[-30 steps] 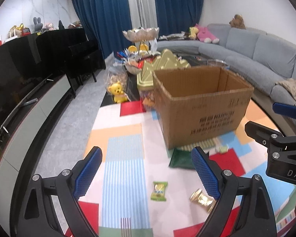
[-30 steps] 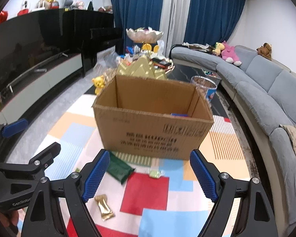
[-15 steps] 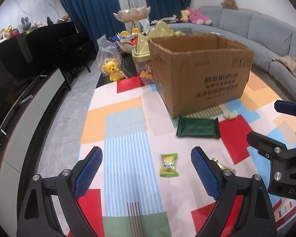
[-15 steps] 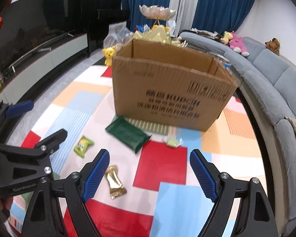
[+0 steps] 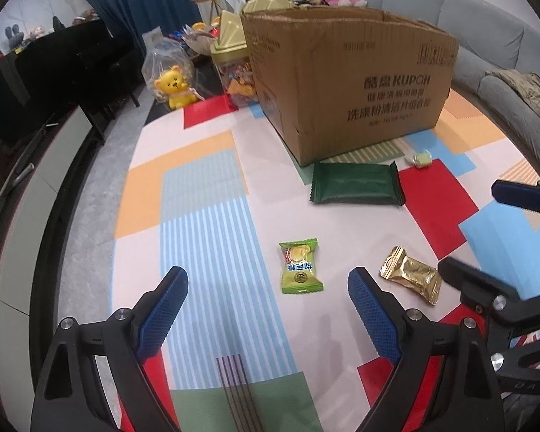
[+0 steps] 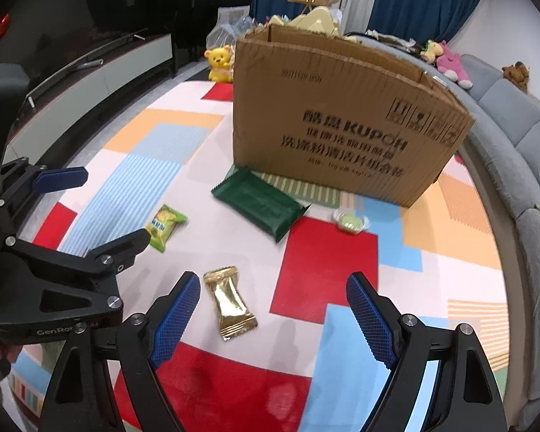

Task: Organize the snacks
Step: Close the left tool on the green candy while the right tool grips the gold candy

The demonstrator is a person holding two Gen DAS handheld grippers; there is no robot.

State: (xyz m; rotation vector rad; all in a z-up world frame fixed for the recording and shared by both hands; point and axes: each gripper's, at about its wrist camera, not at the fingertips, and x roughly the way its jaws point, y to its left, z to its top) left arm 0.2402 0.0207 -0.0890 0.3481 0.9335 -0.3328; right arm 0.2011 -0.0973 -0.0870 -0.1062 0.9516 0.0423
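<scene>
Left wrist view: left gripper [image 5: 268,289] points down at a patchwork play mat [image 5: 205,216]; jaws wide apart, nothing between the blue pads. A light-green candy packet [image 5: 299,266] lies flat on the mat between the fingertips, slightly nearer the right-hand pad, touching neither. A gold-foil candy [image 5: 411,275] lies just beyond the right-hand finger. Further out, a dark green snack pack [image 5: 356,183] rests flat, its far edge close to the base of an open cardboard box [image 5: 352,79] printed KUPOH. A small pale wrapped candy [image 5: 422,158] sits beside the box's front lower corner. The right gripper [image 5: 486,234] enters at the right edge, one blue pad up, one black finger low, near the gold-foil candy. Behind the box: a yellow bear toy [image 5: 174,88], a clear snack jar with a gold lid [image 5: 234,68], a grey sofa [image 5: 493,36].

Right wrist view: right gripper [image 6: 273,291] also angled down at the mat [image 6: 342,259]; jaws wide apart, empty. Gold-foil candy [image 6: 230,300] lies between the fingertips, close to the left-hand pad; contact cannot be judged. Light-green candy packet [image 6: 165,226] sits just past the tip of the left gripper [image 6: 100,212], whose fingers stand apart at the left edge. Dark green snack pack [image 6: 259,203] lies diagonally before the box [image 6: 342,122], one corner near its base. Pale wrapped candy [image 6: 350,221] lies just right of the pack. All four snacks are on the mat, outside the box.
</scene>
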